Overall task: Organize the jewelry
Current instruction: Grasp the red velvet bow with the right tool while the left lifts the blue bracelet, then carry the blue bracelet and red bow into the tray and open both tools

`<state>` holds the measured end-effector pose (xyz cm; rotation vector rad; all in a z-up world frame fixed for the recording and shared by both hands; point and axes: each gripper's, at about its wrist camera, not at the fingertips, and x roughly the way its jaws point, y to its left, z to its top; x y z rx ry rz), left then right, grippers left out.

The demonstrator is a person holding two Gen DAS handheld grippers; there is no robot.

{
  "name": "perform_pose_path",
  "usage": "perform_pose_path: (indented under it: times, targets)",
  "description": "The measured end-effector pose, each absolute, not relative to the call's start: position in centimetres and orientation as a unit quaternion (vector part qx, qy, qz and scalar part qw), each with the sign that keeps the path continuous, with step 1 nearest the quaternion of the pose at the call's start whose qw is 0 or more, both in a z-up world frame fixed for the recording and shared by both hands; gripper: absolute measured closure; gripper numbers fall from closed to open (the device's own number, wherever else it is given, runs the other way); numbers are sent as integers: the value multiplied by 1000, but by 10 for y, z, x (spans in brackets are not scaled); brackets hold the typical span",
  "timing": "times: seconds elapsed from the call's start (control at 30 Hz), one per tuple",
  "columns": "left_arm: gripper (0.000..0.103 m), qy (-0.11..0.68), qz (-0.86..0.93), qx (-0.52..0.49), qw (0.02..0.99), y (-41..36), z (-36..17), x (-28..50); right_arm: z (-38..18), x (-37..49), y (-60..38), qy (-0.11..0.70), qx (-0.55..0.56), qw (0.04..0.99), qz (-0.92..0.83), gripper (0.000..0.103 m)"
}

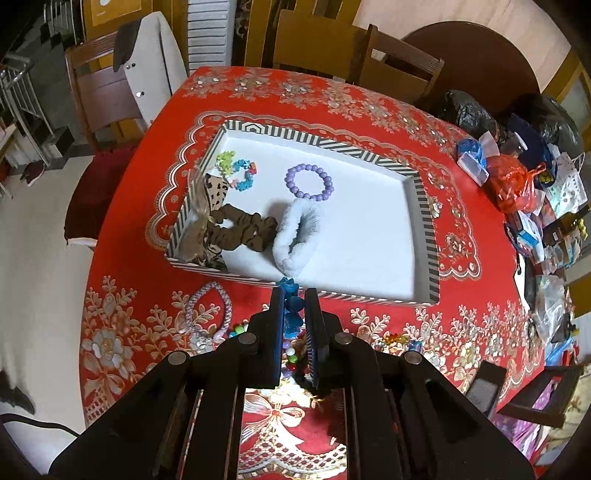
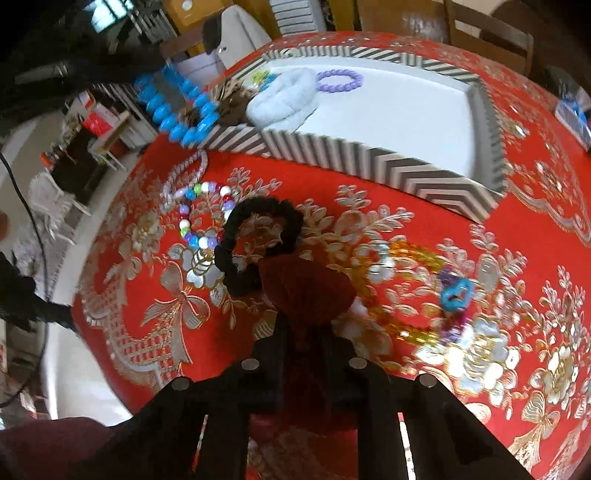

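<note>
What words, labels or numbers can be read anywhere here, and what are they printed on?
None can be read.
Packets and cards in the clutter at the table's edge: print too small and blurred.
Cardboard box behind the chairs: pale mark, no legible letters.
Striped tray: pattern only, no text.

red tablecloth (image 1: 369, 110) with gold flowers – striped tray (image 1: 421, 206), purple bracelet (image 1: 309, 182), blue beads (image 2: 177, 107).

Wooden chairs (image 1: 399, 62) ring the red-clothed table (image 1: 369, 99) on pale floor (image 1: 33, 258).
</note>
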<state>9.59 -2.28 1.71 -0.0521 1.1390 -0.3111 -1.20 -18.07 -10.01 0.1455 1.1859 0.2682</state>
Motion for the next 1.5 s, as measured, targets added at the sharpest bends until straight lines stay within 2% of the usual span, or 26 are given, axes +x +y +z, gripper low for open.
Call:
perform_pose_path:
  times: [0.33,0.63,0.87,1.2,1.5]
  targets:
    - [94,526,-150,-16,837,-25,33,110,-35,6,-248,490,164,847,121,89]
    - [94,507,-156,20,847,-45,47,145,-8,76,-249,468,140,866,107,89]
    - [94,511,-161,38,844,-67,38,190,-22,133,-243,479,132,863,93,89]
    - [94,528,-172,54,830,-91,-3,268,-61,201,-244,515,127,846,59,89]
    - [94,555,-149,57,817,-75,-47,315,-87,246,-245,538,103,836,35,89]
